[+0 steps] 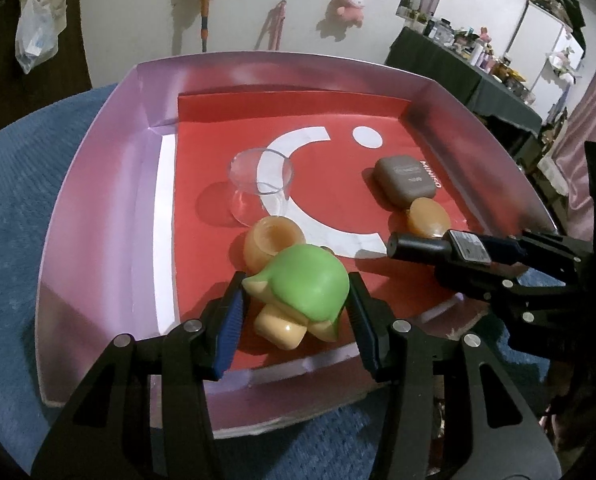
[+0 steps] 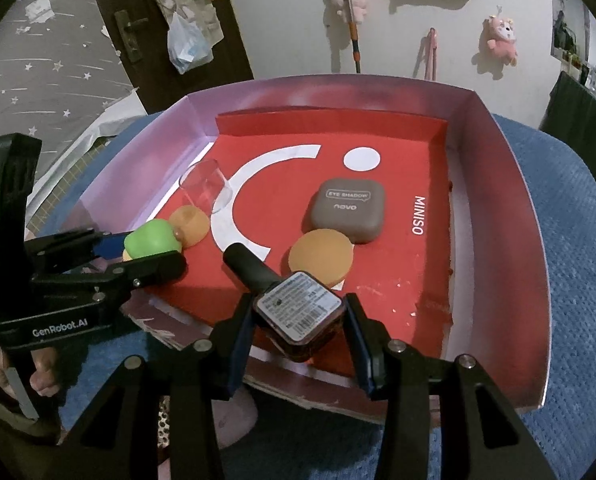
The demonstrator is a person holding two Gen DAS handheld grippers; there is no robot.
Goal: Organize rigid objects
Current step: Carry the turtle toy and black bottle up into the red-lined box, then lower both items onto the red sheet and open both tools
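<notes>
- Nearest, the left gripper [image 1: 295,306] has its blue-padded fingers on either flank of the green-capped toy [image 1: 306,282], which lies tipped on its side over the near edge of the red tray floor; the pads look pressed to the cap, though whether the toy is lifted or resting I cannot tell.
- That toy reads as smooth, rigid and light, its rounded cap likely slippery, so the widest part of the cap is the sound place to pinch (the cream stem is narrower and would twist).
- The right gripper [image 2: 300,326] pinches a small dark bottle [image 2: 298,312] by its squarish labelled base, black cap pointing away over the tray's near edge; probably glass, so fragile and heavier than it looks.
- Just past the bottle lies an orange disc [image 2: 321,258], touching the grey eye-shadow case [image 2: 348,216] behind it.
- Behind the toy sits an orange cup-shaped piece [image 1: 271,242], then a clear plastic cup [image 1: 257,188], thin-walled and easily crushed.
- All of it lies inside the shallow pink-walled box [image 1: 97,208] on blue cloth.
</notes>
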